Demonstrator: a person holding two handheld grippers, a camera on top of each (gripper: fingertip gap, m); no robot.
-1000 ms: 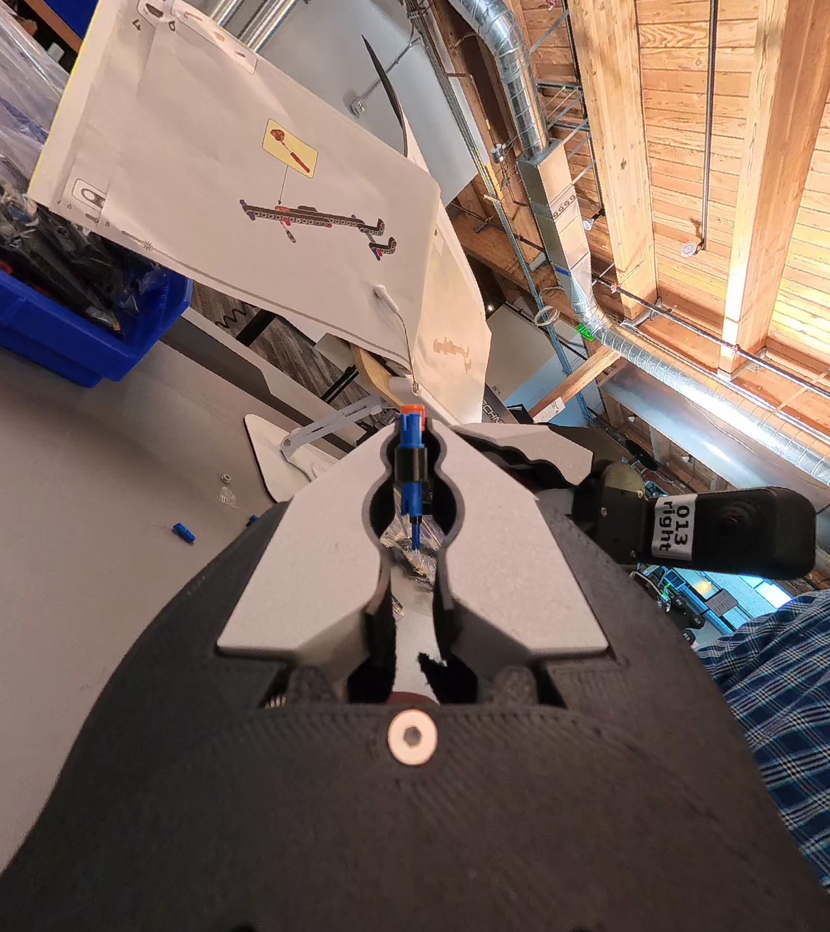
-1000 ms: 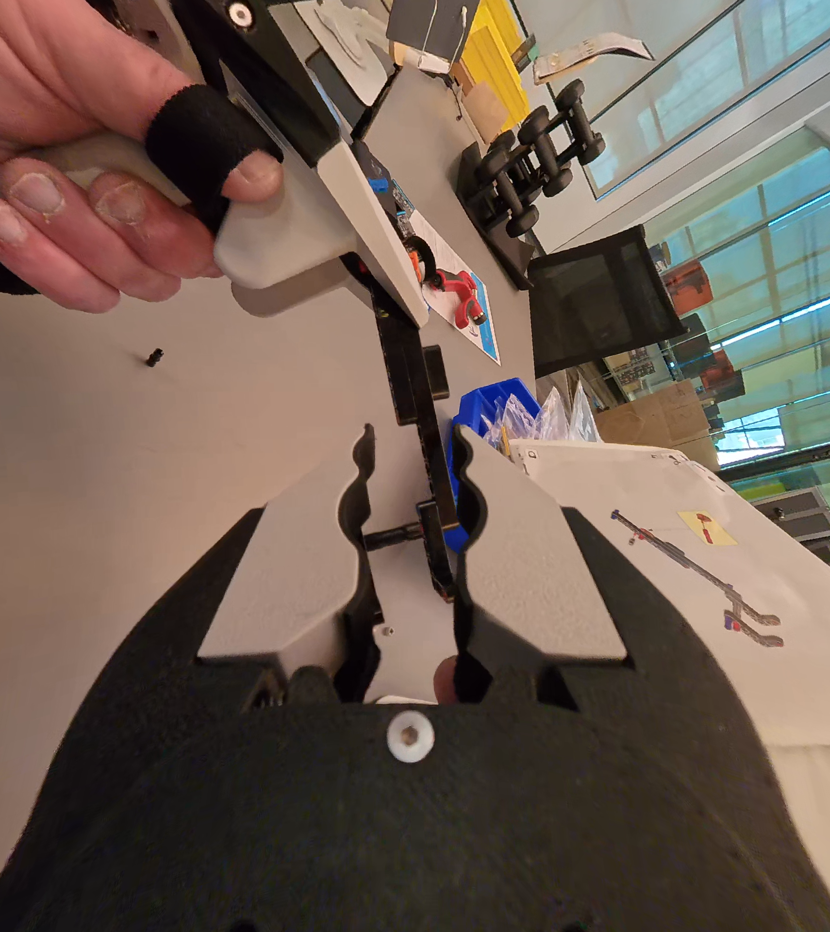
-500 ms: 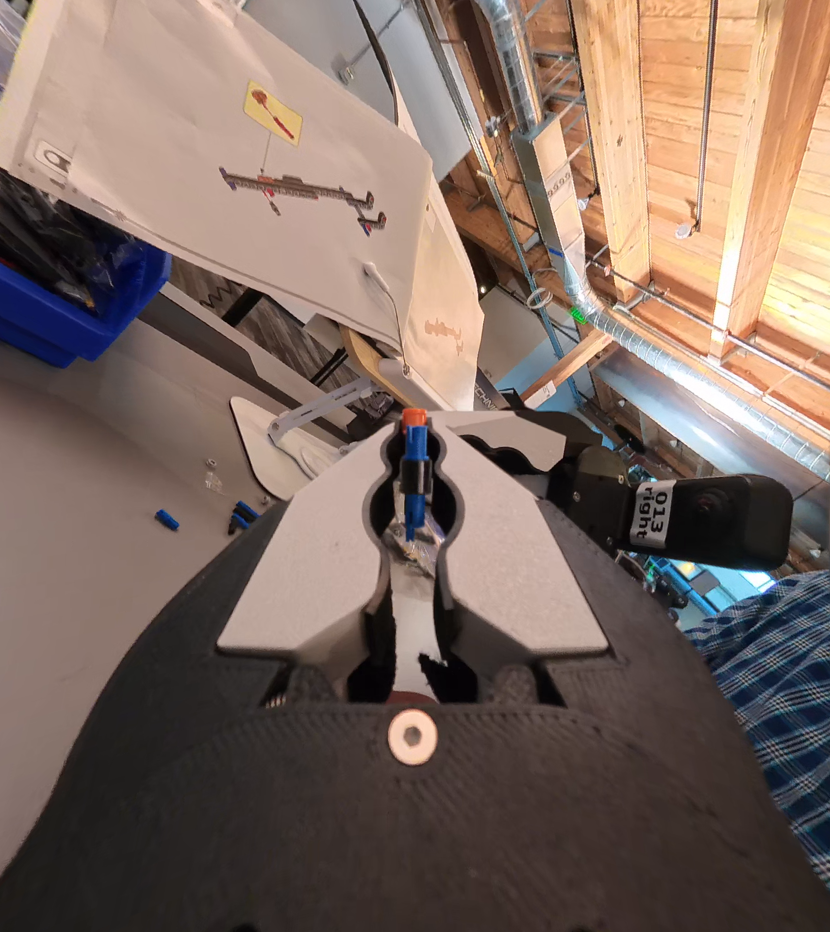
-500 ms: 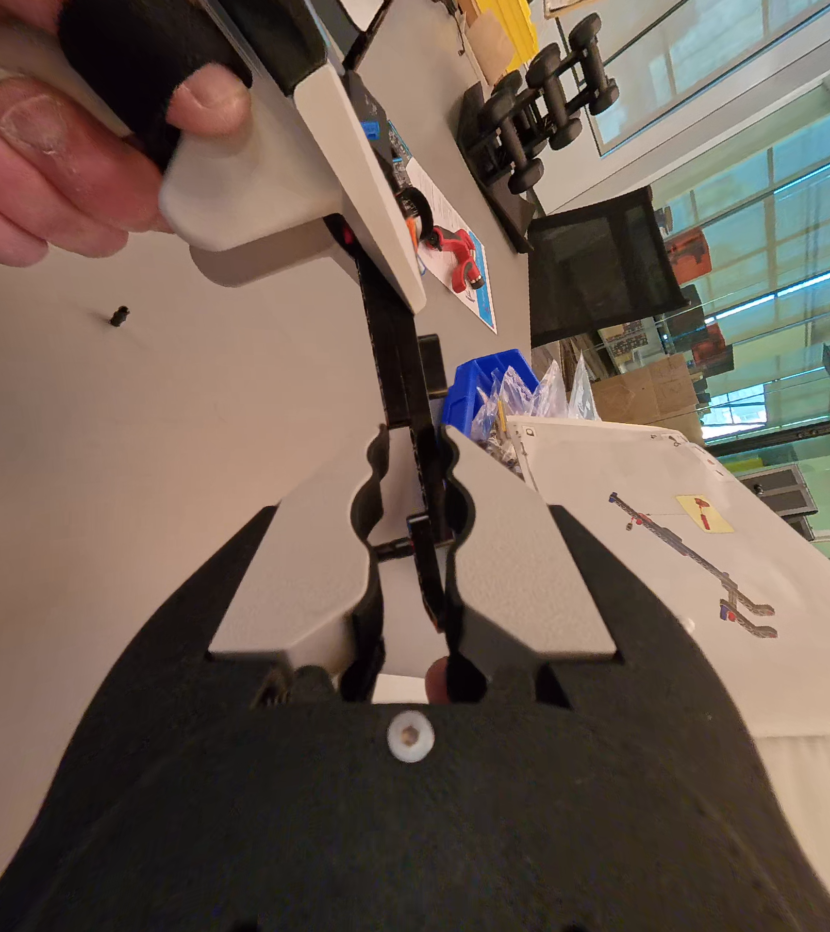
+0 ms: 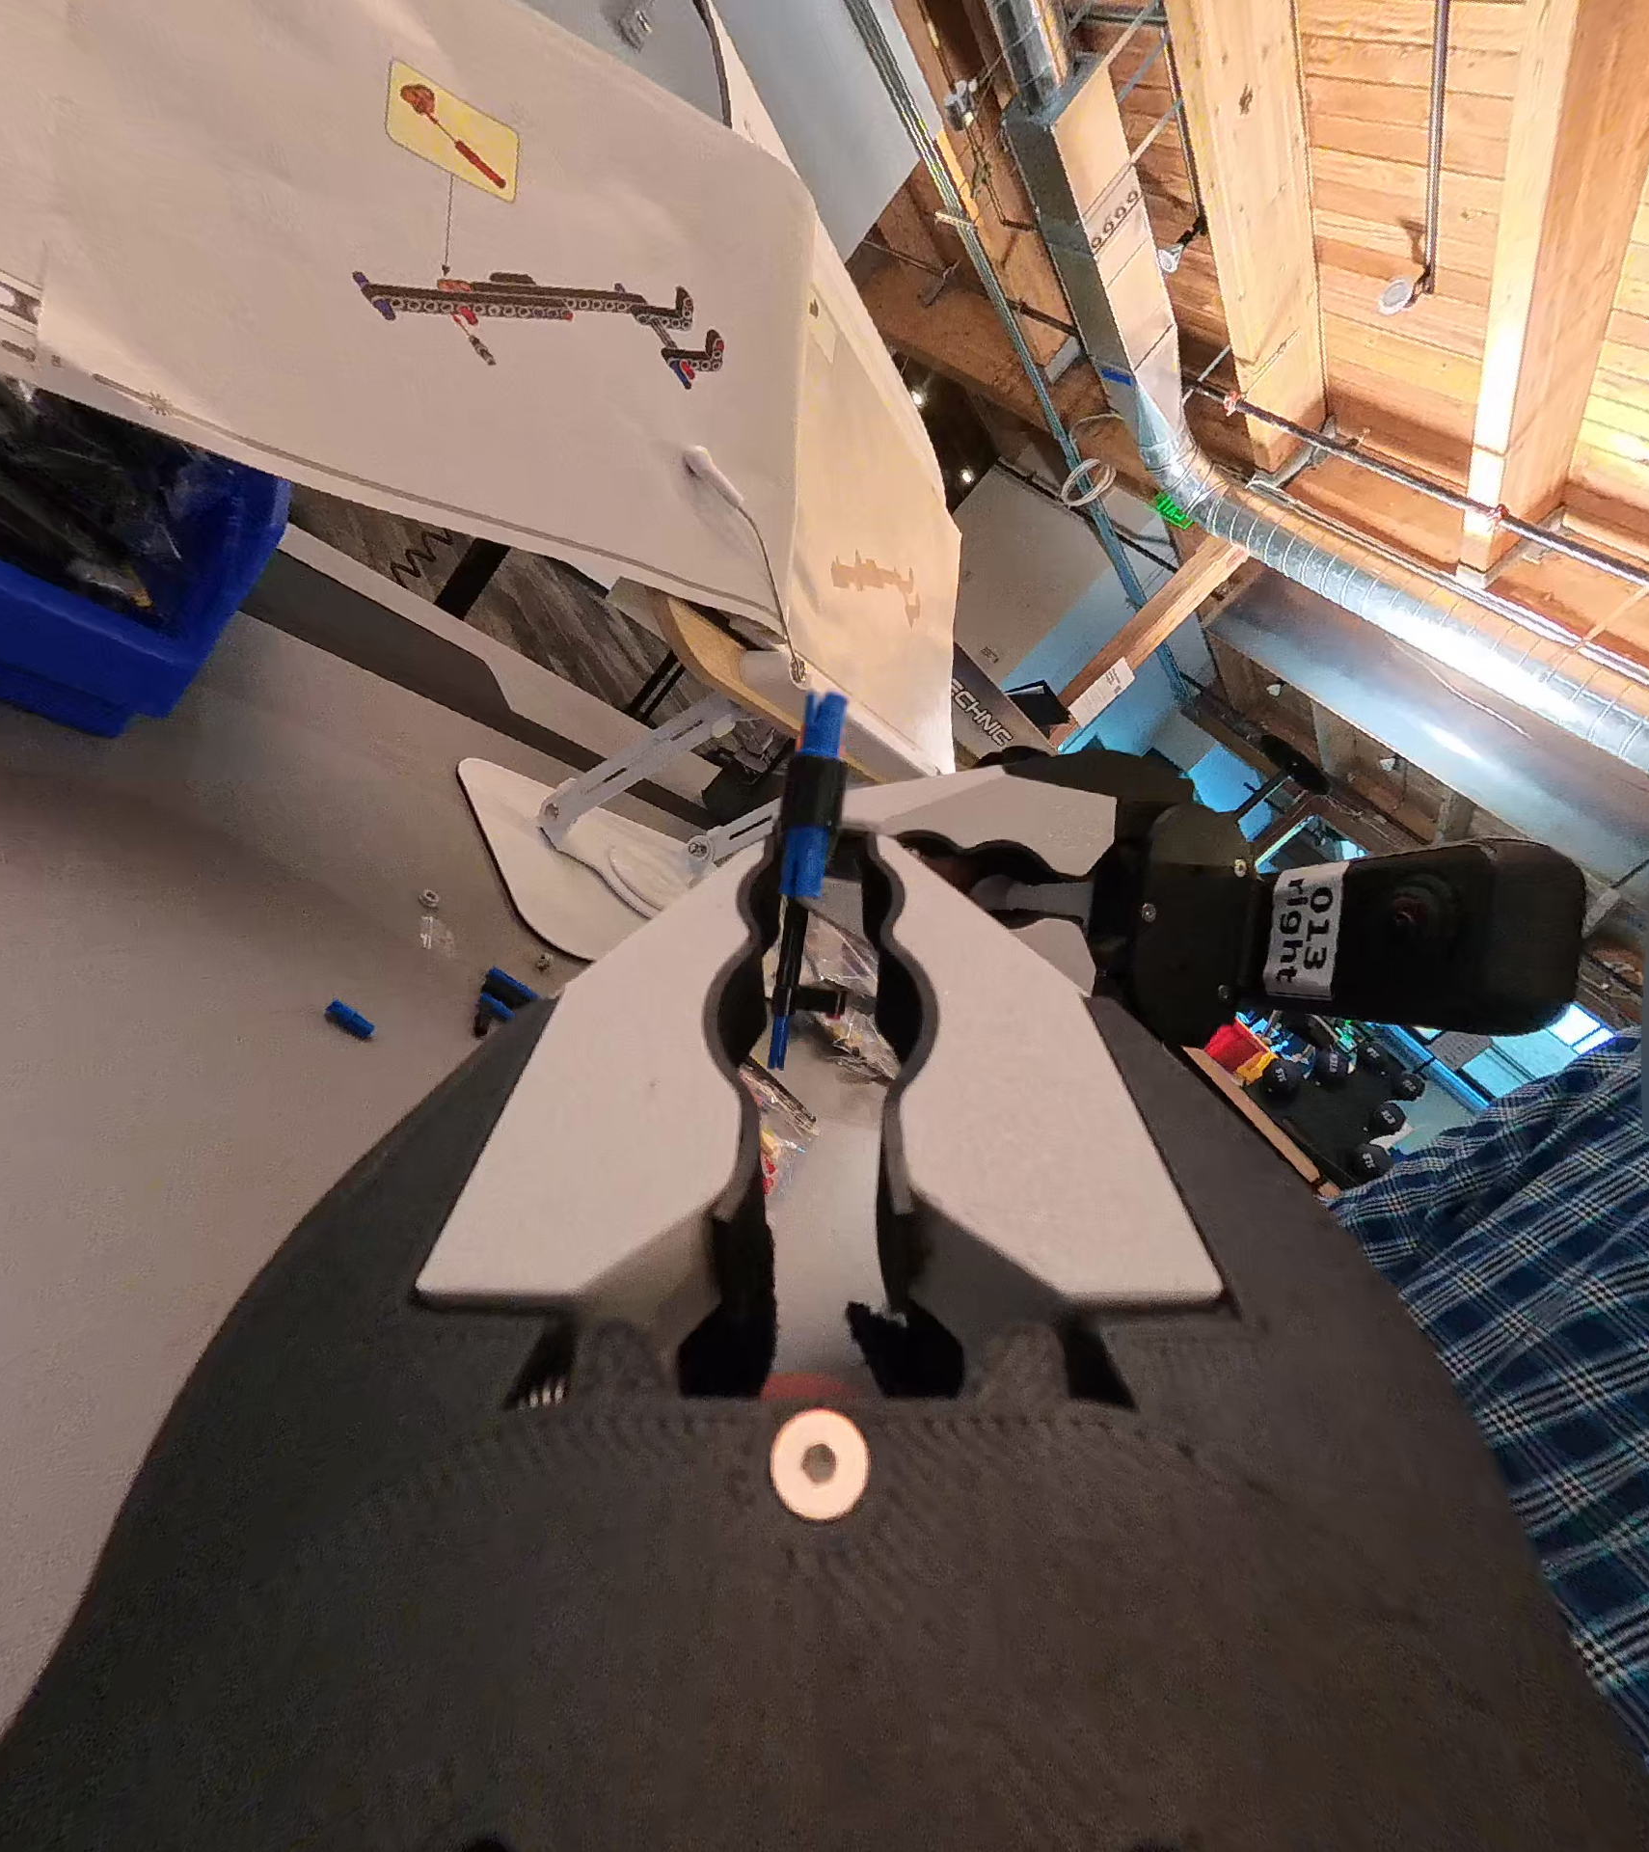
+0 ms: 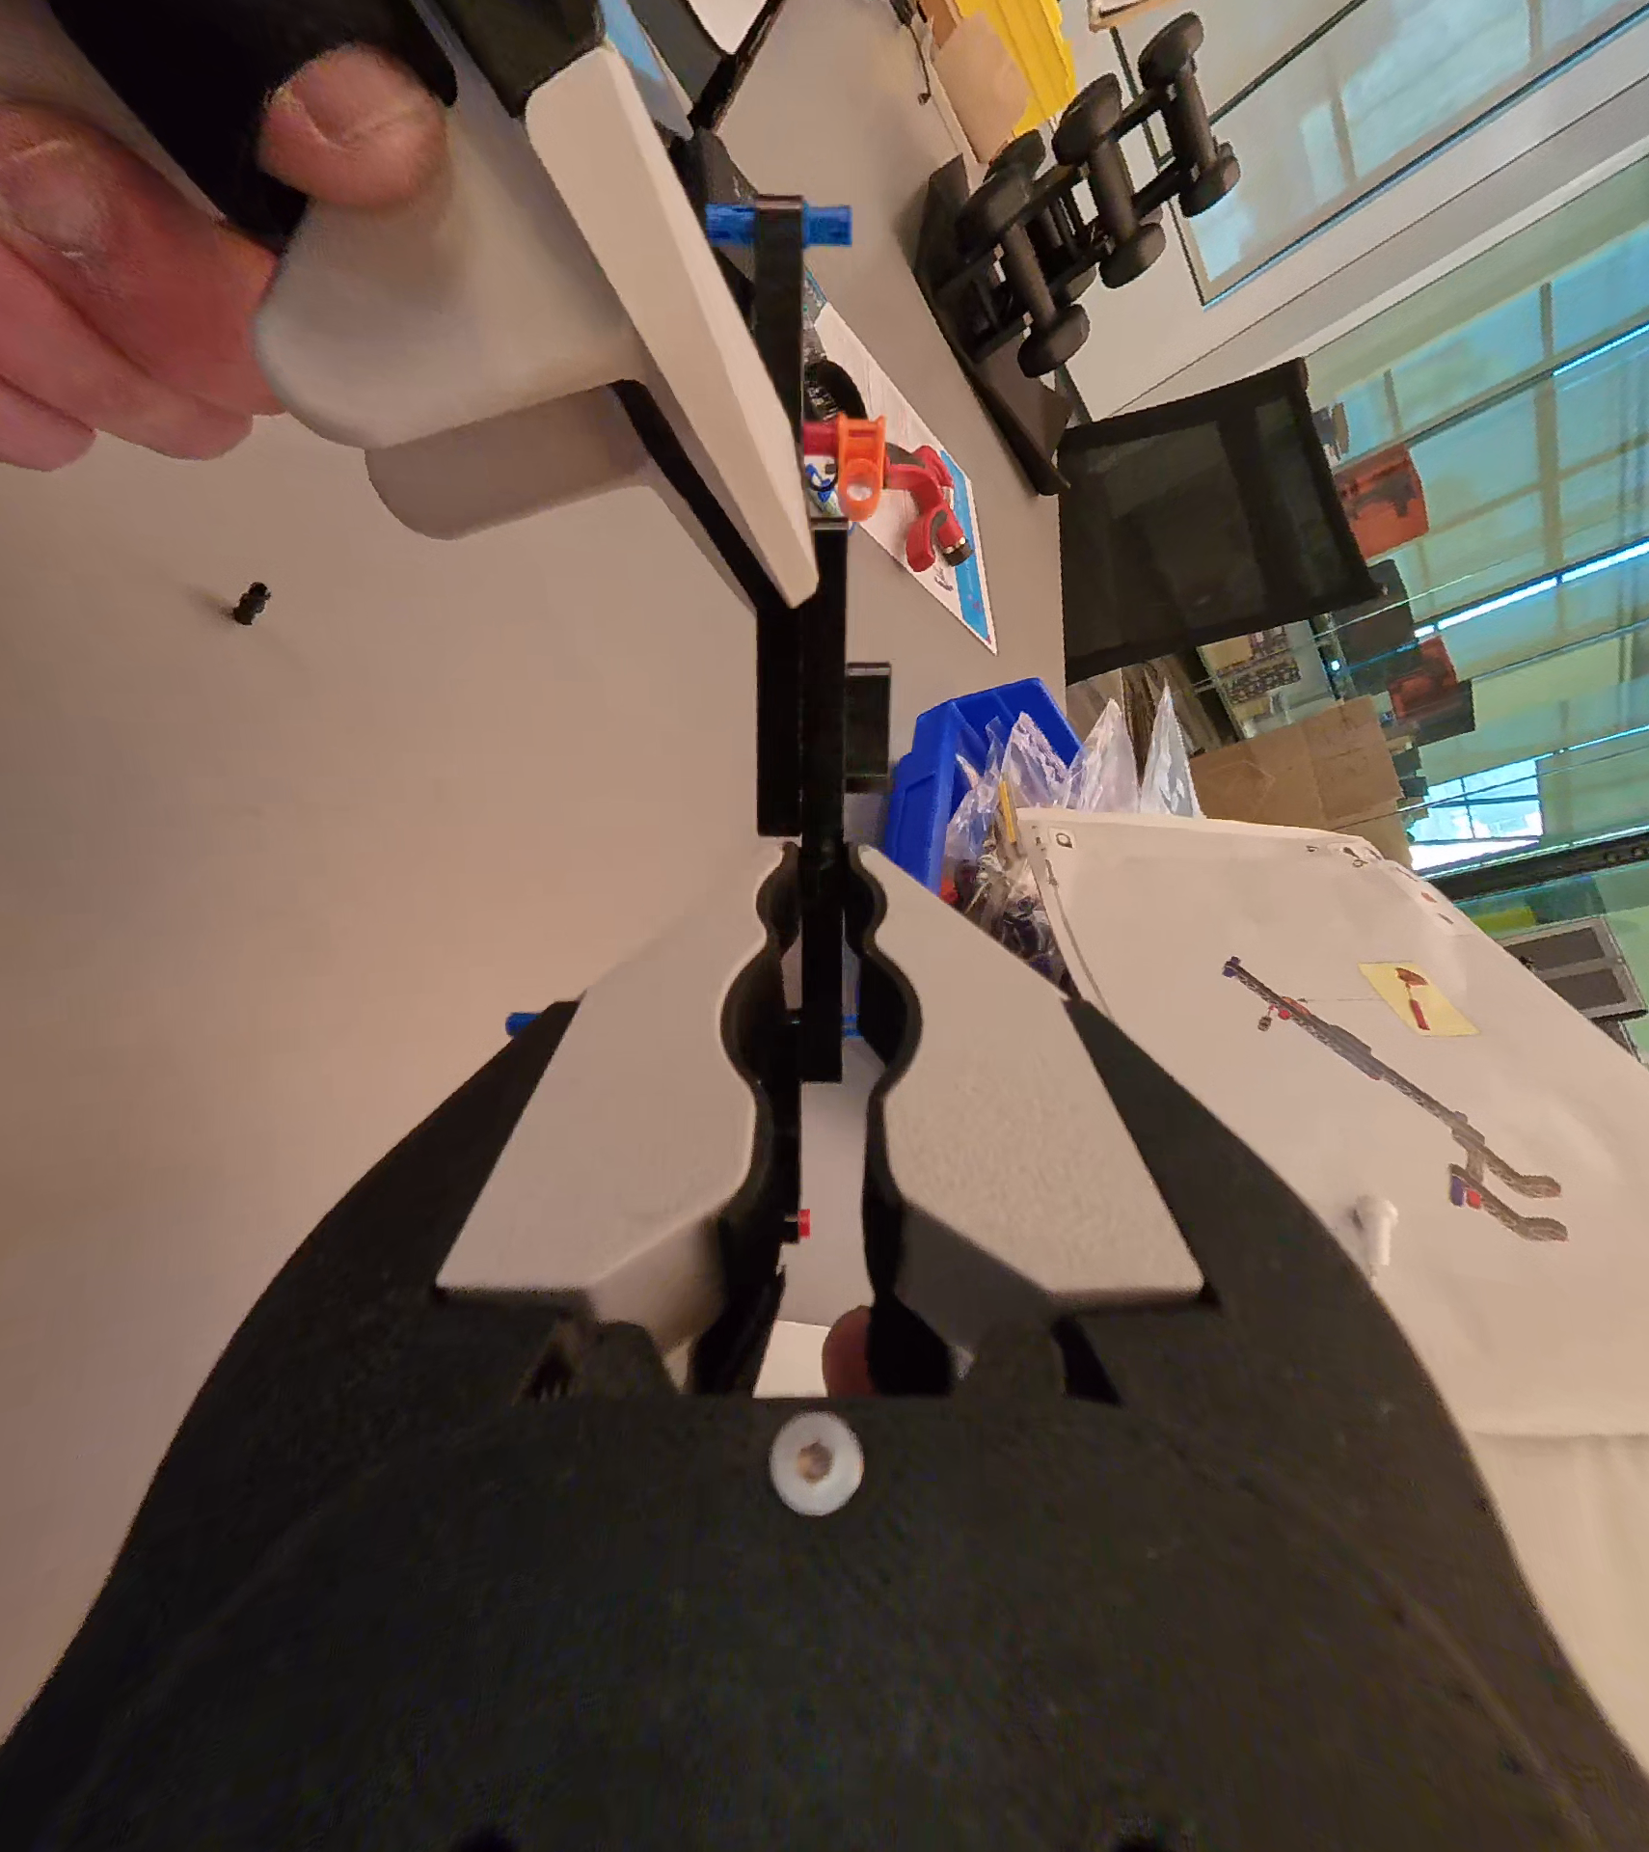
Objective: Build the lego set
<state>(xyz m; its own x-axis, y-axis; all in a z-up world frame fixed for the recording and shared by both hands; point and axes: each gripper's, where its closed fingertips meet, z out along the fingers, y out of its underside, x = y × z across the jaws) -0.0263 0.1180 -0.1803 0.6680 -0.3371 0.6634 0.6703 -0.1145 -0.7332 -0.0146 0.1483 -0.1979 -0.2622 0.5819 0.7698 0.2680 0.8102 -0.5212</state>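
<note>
A grey counter (image 6: 199, 852) runs under a wood-beam ceiling, with glass walls beyond.

The right hand-held gripper (image 6: 818, 882) is clamped on the near end of a long black beam (image 6: 805, 722), which stands edge-on between its fingertips. The left hand-held gripper (image 5: 812, 852) stands parted around the far stretch of that beam, its fingers (image 5: 660, 1062) not pinching it; in the right wrist view a hand (image 6: 49, 261) holds it over the beam's upper part. A blue pin (image 6: 778, 222) crosses the beam's far tip, and an orange connector (image 6: 859, 471) sits on its side just beyond the left finger. Farther out lie a blue bin (image 6: 961, 742) of bagged parts, an open instruction sheet (image 6: 1402, 1052), and loose blue pins (image 5: 350, 1018) on the counter.

The beam looks light, stiff and slick plastic; being long, it likely levers and twists if held only at one end. A hold on its flat sides, near any joint being pressed, seems best, since pushed-in pins could pop out.

Against a second ago, the left gripper has opened off the beam, the right one has closed fully on it, and the beam has swung straight in line with the right fingers.
</note>
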